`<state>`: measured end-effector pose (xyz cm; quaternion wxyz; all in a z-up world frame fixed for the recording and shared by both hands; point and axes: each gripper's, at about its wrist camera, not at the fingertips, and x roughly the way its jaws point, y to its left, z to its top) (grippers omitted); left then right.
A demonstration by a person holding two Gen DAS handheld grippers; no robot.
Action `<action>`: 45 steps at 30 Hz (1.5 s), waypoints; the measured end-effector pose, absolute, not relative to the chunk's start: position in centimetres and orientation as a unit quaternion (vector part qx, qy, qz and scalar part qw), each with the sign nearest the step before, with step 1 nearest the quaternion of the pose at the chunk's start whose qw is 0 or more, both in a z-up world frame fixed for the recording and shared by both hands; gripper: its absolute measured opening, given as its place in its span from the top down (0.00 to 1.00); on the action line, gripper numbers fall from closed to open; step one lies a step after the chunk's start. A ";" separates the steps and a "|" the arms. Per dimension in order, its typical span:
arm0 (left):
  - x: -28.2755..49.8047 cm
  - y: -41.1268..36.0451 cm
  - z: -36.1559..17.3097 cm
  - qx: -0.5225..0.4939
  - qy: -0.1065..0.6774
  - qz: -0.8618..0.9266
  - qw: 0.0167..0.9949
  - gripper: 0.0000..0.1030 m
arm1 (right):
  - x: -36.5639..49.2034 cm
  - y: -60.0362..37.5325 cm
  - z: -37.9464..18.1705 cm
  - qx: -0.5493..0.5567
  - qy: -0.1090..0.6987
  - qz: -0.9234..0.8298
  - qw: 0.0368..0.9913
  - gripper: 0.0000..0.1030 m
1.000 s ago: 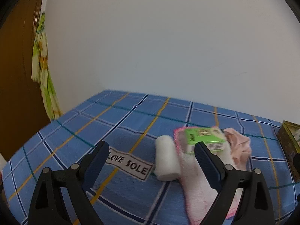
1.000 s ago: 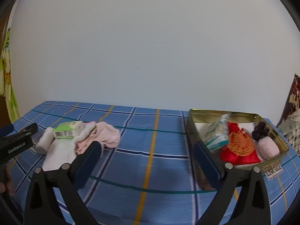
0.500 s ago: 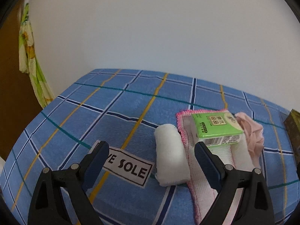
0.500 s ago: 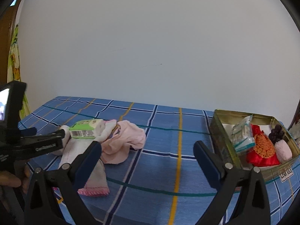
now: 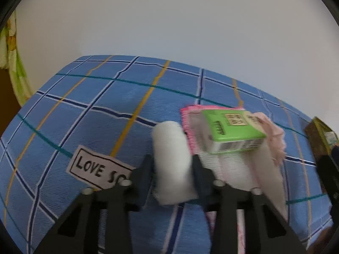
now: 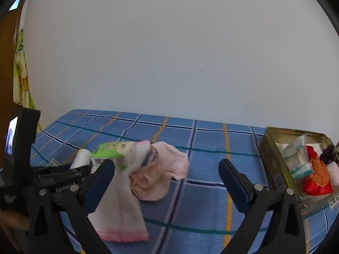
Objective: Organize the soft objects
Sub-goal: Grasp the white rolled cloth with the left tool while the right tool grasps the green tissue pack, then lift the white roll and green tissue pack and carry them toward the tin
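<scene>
A white cloth roll (image 5: 169,146) lies on the blue checked cloth (image 5: 95,105), and my left gripper (image 5: 172,166) is closing its jaws on it, both pads against its sides. Right of the roll a green tissue pack (image 5: 231,129) rests on a white towel with pink edging (image 5: 243,169), beside a crumpled pink cloth (image 5: 275,135). In the right wrist view my right gripper (image 6: 166,166) stands open and empty in front of the pink cloth (image 6: 169,167), the towel (image 6: 120,201) and the green pack (image 6: 110,149). The left gripper (image 6: 59,174) shows at the left by the roll (image 6: 81,158).
A gold tin (image 6: 273,154) at the right holds a tissue packet, red and orange soft items and a pink ball. A "LOVE SOLE" label (image 5: 97,169) lies left of the roll. A white wall stands behind the surface, with a wooden door and hanging cloth at far left.
My left gripper tipped down onto the white roll and its jaws came together around it. The right gripper swung left, so the pink cloth pile is now in front and the tin at the right edge.
</scene>
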<state>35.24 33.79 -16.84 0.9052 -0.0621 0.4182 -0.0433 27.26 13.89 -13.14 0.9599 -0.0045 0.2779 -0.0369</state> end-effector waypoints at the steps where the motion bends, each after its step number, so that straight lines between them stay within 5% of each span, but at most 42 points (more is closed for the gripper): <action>1: 35.2 33.9 -16.8 -0.065 0.417 -0.041 0.905 0.66 | 27.6 14.1 -13.2 -0.004 0.279 -0.034 0.960 0.03; 17: 32.6 40.7 -13.8 -0.118 0.318 0.113 0.934 0.66 | 34.8 19.3 -15.6 -0.014 0.338 0.017 0.941 0.04; 23: 32.6 40.6 -13.8 -0.117 0.320 0.112 0.934 0.66 | 37.2 21.0 -18.1 -0.053 0.396 0.016 0.917 0.16; 25: 32.7 40.5 -13.8 -0.113 0.318 0.110 0.935 0.66 | 37.3 21.0 -18.4 -0.055 0.406 0.015 0.912 0.30; 28: 32.7 40.5 -13.8 -0.110 0.317 0.109 0.936 0.66 | 37.2 20.4 -18.6 -0.044 0.410 0.019 0.911 0.31; 45: 30.8 36.9 -12.4 -0.056 0.235 0.061 0.968 0.66 | 29.7 17.9 -14.0 -0.068 0.241 -0.009 0.968 0.32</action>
